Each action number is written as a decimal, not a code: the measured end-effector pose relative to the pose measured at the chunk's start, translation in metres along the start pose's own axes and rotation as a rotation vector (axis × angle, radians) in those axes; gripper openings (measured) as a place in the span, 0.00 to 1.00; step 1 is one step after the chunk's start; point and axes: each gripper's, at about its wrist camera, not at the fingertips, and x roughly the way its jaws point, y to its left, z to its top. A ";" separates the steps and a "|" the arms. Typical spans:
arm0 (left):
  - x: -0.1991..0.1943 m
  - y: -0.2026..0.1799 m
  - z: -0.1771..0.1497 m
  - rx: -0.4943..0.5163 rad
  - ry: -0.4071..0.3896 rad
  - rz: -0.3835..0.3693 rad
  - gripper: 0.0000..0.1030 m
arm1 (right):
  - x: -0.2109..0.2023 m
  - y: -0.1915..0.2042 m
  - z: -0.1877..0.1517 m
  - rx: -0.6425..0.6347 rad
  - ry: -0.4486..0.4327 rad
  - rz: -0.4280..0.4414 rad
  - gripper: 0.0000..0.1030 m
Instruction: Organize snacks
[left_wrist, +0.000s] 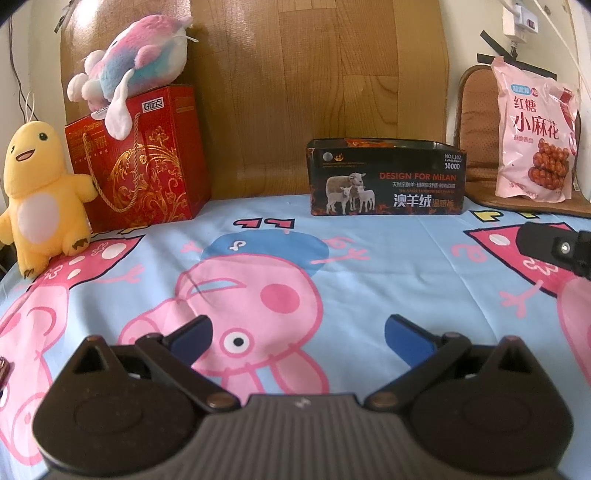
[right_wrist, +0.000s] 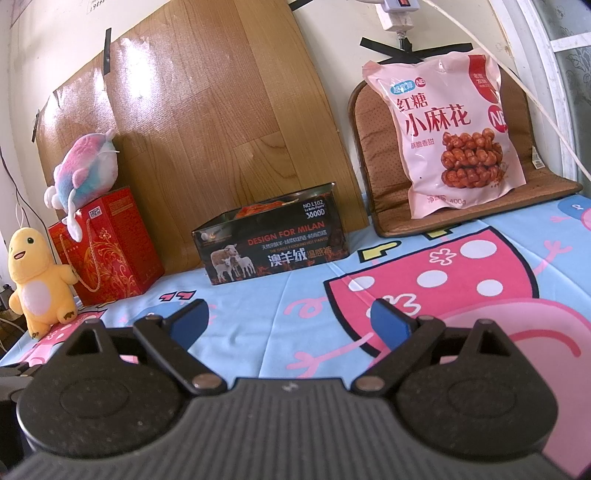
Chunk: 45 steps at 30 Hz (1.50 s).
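A cartoon-pig sheet (left_wrist: 369, 258) covers the flat surface, and a black open-top box (right_wrist: 273, 243) stands at its far edge against a wooden board (right_wrist: 207, 110). Right of the box, a pink snack bag (right_wrist: 454, 133) leans upright on a brown cushion (right_wrist: 373, 155). Left of the box sits a red gift box (left_wrist: 147, 162), a pastel plush (left_wrist: 140, 59) on top and a yellow plush (left_wrist: 40, 188) beside it. Nearer than the box, the left hand-held gripper (left_wrist: 297, 334) and right hand-held gripper (right_wrist: 290, 319) hover with fingers apart, empty.

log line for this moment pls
left gripper: open, empty | right gripper: open, empty | pink snack bag: leaning on brown cushion | black box: open-topped
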 end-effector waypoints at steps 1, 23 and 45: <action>0.000 0.000 0.000 0.000 0.000 0.000 1.00 | 0.000 0.000 0.000 0.000 0.000 0.000 0.93; 0.001 0.002 0.000 0.000 0.003 -0.031 1.00 | 0.000 0.000 -0.001 0.011 0.000 0.002 0.94; 0.001 0.002 0.000 -0.003 0.005 -0.038 1.00 | 0.002 -0.001 -0.001 0.030 0.008 0.013 0.95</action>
